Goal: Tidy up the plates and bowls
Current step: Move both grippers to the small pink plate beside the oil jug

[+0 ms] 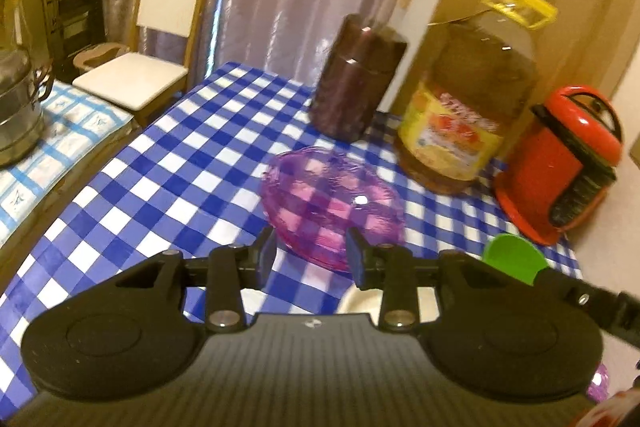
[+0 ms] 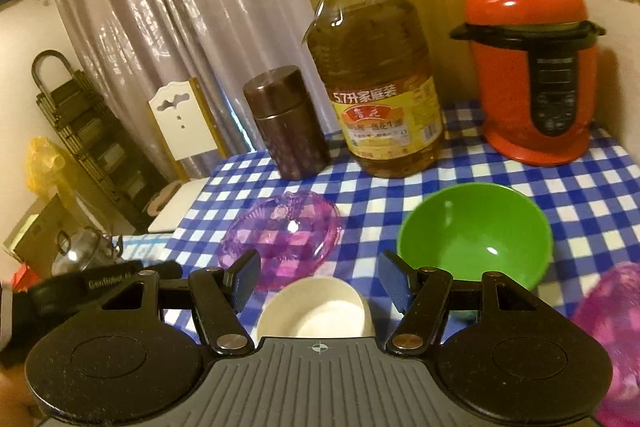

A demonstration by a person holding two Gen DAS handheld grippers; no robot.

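A: Left gripper (image 1: 312, 253) status?

B: Jaws apart, nothing between them. Pink dish (image 1: 332, 205) lies on the checked cloth (image 1: 160, 187) just beyond the fingertips, apart from them.

A: Right gripper (image 2: 318, 281)?

B: Jaws wide apart, empty. White bowl (image 2: 316, 311) sits directly below the gap, not touched. Green bowl (image 2: 476, 233) stands right of it; the pink dish (image 2: 280, 235) left of it.

A: Anything else pink?

B: A second pink item (image 2: 612, 323) at the right edge, blurred; probably another dish.

A: Background?

B: Brown canister (image 2: 286, 123), oil bottle (image 2: 376, 79), red cooker (image 2: 532, 63) along the far side, well apart from the bowls.
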